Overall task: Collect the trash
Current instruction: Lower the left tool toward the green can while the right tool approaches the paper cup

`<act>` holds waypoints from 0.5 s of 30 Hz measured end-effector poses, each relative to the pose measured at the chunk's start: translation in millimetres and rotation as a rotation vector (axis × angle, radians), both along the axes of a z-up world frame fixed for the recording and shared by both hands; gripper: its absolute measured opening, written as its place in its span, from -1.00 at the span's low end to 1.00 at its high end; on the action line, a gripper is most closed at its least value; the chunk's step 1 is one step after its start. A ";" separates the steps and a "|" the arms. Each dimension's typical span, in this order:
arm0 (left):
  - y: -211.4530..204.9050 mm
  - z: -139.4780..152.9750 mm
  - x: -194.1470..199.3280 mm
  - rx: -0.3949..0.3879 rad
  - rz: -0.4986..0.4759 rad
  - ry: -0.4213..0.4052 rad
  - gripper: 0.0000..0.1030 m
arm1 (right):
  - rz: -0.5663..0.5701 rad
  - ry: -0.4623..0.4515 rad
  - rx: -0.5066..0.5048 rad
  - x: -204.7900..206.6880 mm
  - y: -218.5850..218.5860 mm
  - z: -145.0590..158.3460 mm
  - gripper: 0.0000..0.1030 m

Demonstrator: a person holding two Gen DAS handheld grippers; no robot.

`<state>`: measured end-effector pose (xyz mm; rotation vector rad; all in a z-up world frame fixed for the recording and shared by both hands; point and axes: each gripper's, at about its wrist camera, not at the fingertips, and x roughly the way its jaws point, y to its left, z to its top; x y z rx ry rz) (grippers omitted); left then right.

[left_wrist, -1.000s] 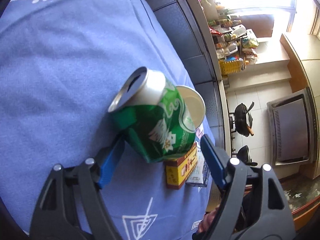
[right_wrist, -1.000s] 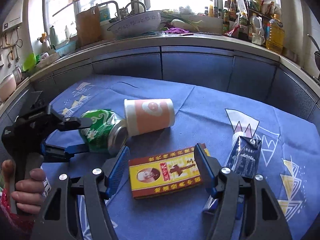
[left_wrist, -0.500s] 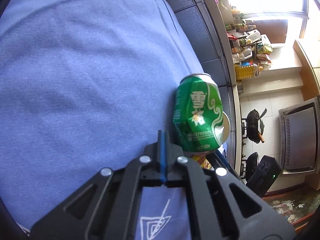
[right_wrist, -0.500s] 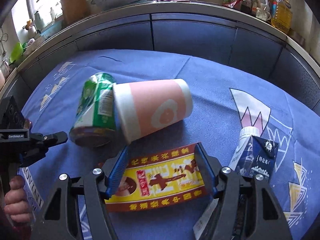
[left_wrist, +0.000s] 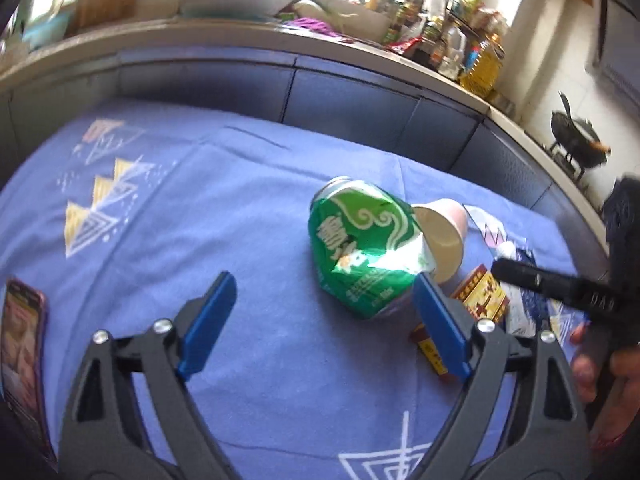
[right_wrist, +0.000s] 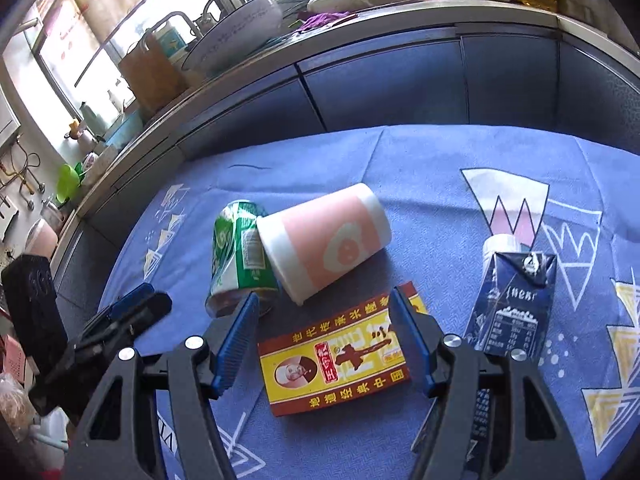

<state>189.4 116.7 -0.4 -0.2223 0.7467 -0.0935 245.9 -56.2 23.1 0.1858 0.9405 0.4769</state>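
A dented green can [left_wrist: 360, 248] lies on the blue cloth against a pink-and-white paper cup [left_wrist: 440, 236] tipped on its side. My left gripper [left_wrist: 324, 316] hovers just short of the can. Its jaws are opening and stand wide with nothing between them; the can's base is near the right finger. In the right wrist view the can [right_wrist: 240, 256] and cup [right_wrist: 324, 248] lie ahead. My right gripper [right_wrist: 324, 340] is open and straddles a flat yellow-and-red box [right_wrist: 336, 356] on the cloth. The pads do not press on it.
A dark blue carton [right_wrist: 516, 304] and a white bottle [right_wrist: 500, 246] lie right of the box. A phone [left_wrist: 20, 352] rests at the cloth's left edge. Behind the table runs a cluttered kitchen counter [right_wrist: 360, 24]. A hand [left_wrist: 600, 368] holds the right gripper's body.
The left gripper had the can between its jaws, then shut beside it with nothing held, and now has rolled, lifted and opened wide. The right gripper moved forward over the box.
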 end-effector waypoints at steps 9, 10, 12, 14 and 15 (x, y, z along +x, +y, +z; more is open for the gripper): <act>-11.3 -6.6 54.6 -0.086 -0.063 0.116 0.77 | -0.039 -0.059 -0.006 17.4 17.4 10.7 0.31; -14.1 -8.0 59.8 -0.086 -0.070 0.130 0.77 | -0.045 -0.053 0.001 19.5 17.0 9.3 0.31; -22.2 -10.8 69.6 -0.031 -0.064 0.152 0.77 | -0.054 -0.044 0.007 22.2 16.3 6.2 0.31; -27.9 -16.9 76.1 0.017 -0.057 0.178 0.78 | -0.058 -0.041 0.006 22.8 14.9 3.8 0.31; -28.6 -19.5 78.7 0.017 -0.050 0.192 0.78 | -0.057 -0.040 0.004 23.4 14.7 2.8 0.31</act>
